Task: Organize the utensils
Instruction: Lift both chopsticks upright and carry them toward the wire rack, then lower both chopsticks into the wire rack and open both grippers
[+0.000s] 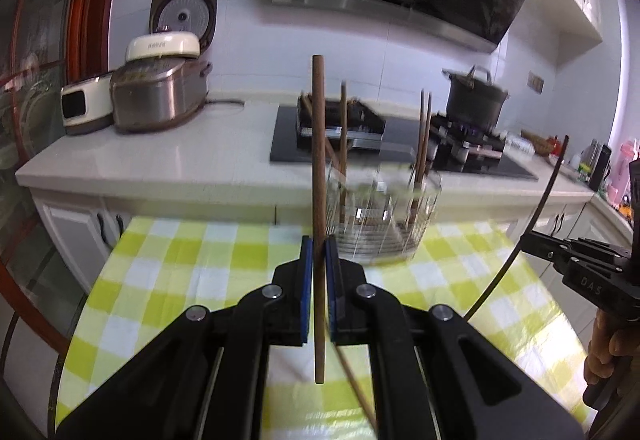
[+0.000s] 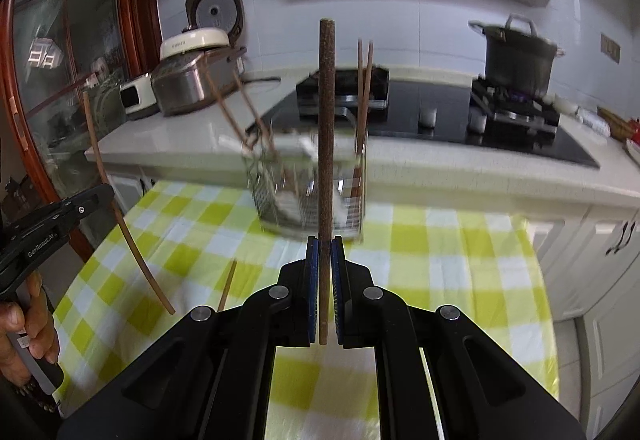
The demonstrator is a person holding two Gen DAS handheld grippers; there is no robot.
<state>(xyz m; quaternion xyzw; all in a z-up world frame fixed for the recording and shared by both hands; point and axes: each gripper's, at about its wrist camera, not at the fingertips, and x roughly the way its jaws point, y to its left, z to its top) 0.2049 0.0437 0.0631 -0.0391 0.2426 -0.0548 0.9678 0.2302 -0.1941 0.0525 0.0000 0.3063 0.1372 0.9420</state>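
My left gripper (image 1: pixel 319 244) is shut on a brown chopstick (image 1: pixel 318 179) held upright above the checked cloth. My right gripper (image 2: pixel 325 246) is shut on another brown chopstick (image 2: pixel 325 159), also upright. A wire-mesh utensil basket (image 1: pixel 380 217) stands at the far end of the table, just beyond both grippers, with several chopsticks leaning in it; it also shows in the right wrist view (image 2: pixel 310 191). One loose chopstick (image 2: pixel 227 284) lies on the cloth left of my right gripper. The left gripper (image 2: pixel 60 217) and its chopstick (image 2: pixel 120 215) show at the left of the right wrist view.
The table has a yellow-green checked cloth (image 1: pixel 192 264). Behind it runs a white counter (image 1: pixel 168 159) with rice cookers (image 1: pixel 160 95), a black hob (image 1: pixel 400 147) and a dark pot (image 1: pixel 474 95). White cabinets (image 2: pixel 592 272) stand to the right.
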